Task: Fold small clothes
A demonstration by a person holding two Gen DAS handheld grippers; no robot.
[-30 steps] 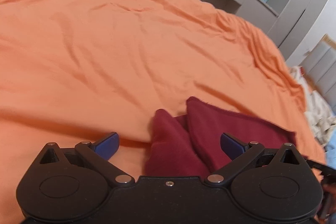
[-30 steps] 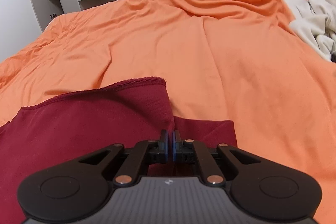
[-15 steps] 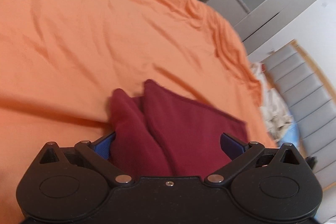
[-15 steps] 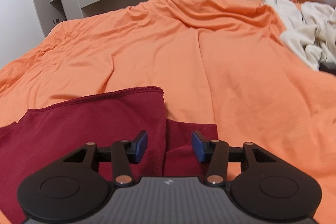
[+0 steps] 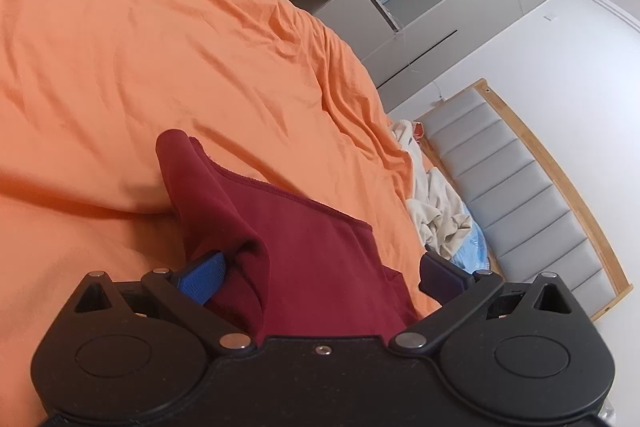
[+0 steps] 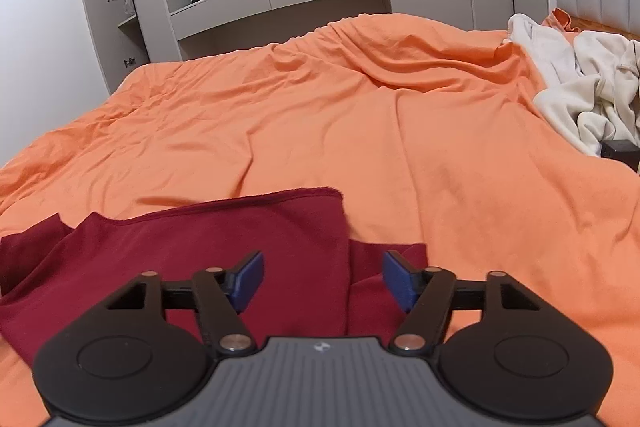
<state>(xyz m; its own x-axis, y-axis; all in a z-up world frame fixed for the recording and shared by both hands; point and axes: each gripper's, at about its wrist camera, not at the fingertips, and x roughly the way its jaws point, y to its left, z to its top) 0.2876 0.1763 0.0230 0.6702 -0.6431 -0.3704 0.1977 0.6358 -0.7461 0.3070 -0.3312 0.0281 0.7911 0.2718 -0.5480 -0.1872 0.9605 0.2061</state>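
A: Where's the dark red garment [image 6: 224, 251]?
B: Near edge of the orange bedspread [image 6: 360, 131], long axis left to right, hemmed edge facing far.
A: Grippers?
B: Left gripper [image 5: 320, 273] spread wide, cloth bunched between the fingers, ungripped. Right gripper [image 6: 323, 281] wide apart above it, holding nothing

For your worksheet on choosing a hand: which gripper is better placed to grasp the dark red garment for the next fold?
Probably the left gripper: its open fingers already straddle a raised fold of the dark red garment. The right gripper is open above flat cloth, with nothing bunched between its fingers.
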